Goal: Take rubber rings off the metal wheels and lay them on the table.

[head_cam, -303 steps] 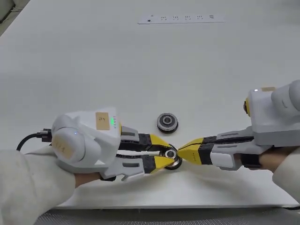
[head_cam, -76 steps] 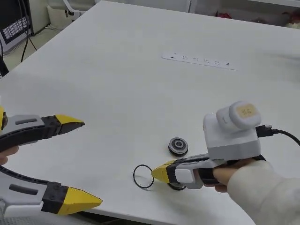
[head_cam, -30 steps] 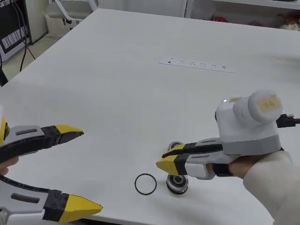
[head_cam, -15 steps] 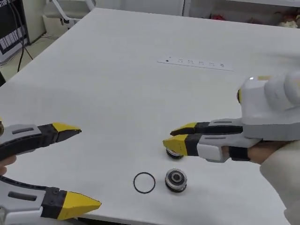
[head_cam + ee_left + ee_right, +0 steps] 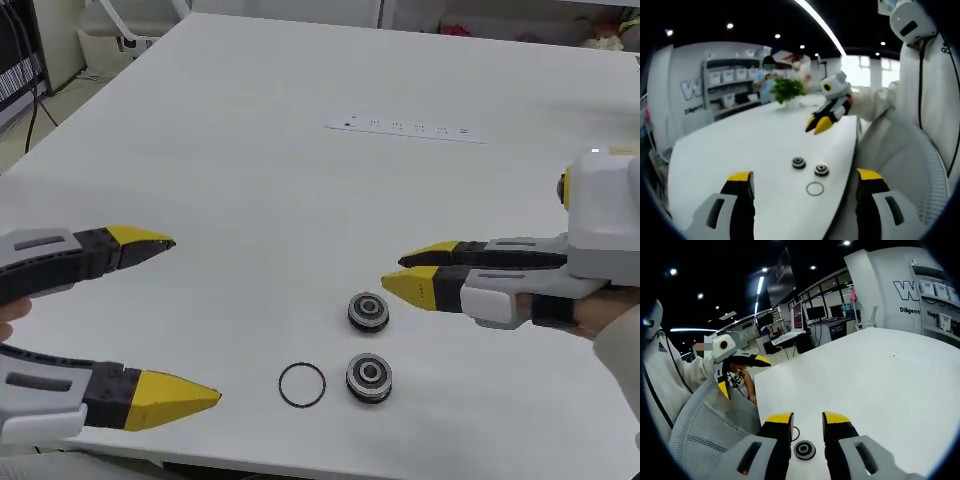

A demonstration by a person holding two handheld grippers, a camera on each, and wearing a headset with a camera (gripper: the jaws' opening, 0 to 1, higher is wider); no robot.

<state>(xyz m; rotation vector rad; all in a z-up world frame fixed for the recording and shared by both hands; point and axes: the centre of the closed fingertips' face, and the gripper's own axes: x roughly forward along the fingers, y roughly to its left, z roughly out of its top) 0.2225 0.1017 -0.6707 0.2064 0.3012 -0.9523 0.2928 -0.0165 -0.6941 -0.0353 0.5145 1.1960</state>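
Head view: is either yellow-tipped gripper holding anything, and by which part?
Nothing is held. The left gripper and right gripper are both open and empty.

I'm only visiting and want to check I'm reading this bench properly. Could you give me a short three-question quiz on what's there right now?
1. Multiple choice: how many metal wheels sit on the table? A one, B two, C four.
2. True or false: the loose rubber ring lies flat on the table beside the nearer wheel, and no gripper holds it.
3. Fill in: between the left gripper and the right gripper, the one with its jaws spread much wider is the ____ one.
Key: 1 B. 2 true. 3 left.
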